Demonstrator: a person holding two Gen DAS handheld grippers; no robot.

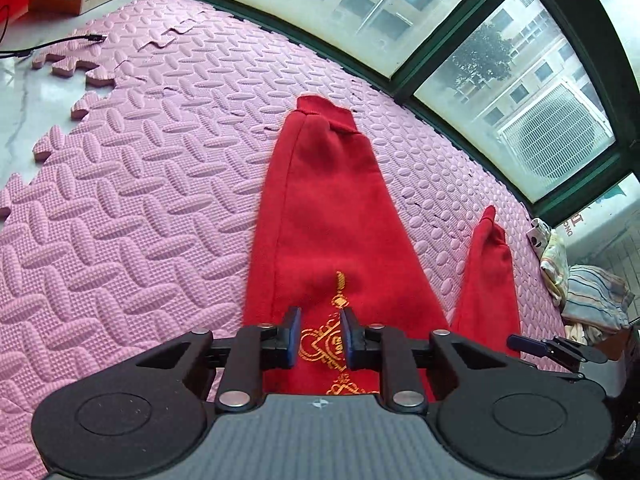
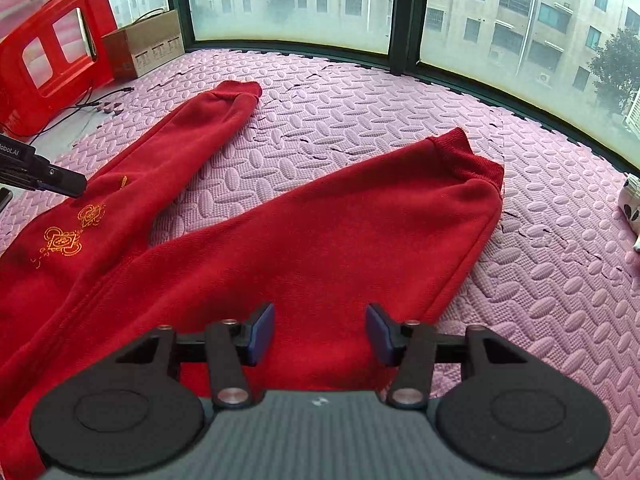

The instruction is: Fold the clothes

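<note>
A pair of red sweatpants point(image 1: 320, 208) with gold embroidery point(image 1: 334, 340) lies flat on the pink foam mat point(image 1: 140, 200), its two legs spread apart. My left gripper point(image 1: 320, 338) is open, narrowly, just above the embroidered leg near the thigh. The other leg point(image 1: 490, 280) lies to the right. In the right wrist view the pants point(image 2: 320, 240) spread ahead, cuffs point(image 2: 468, 152) pointing toward the window. My right gripper point(image 2: 320, 334) is open wide, low over the right leg's upper part. The left gripper's tip point(image 2: 60, 182) shows at the left, over the embroidery point(image 2: 66, 242).
Dark-framed windows point(image 2: 404, 12) bound the mat's far side. A cardboard box point(image 2: 144, 46) and a red plastic stool point(image 2: 48, 52) stand at the far left, with black cables point(image 2: 92, 104) on the floor. A pile of other clothes point(image 1: 588, 292) lies at the right.
</note>
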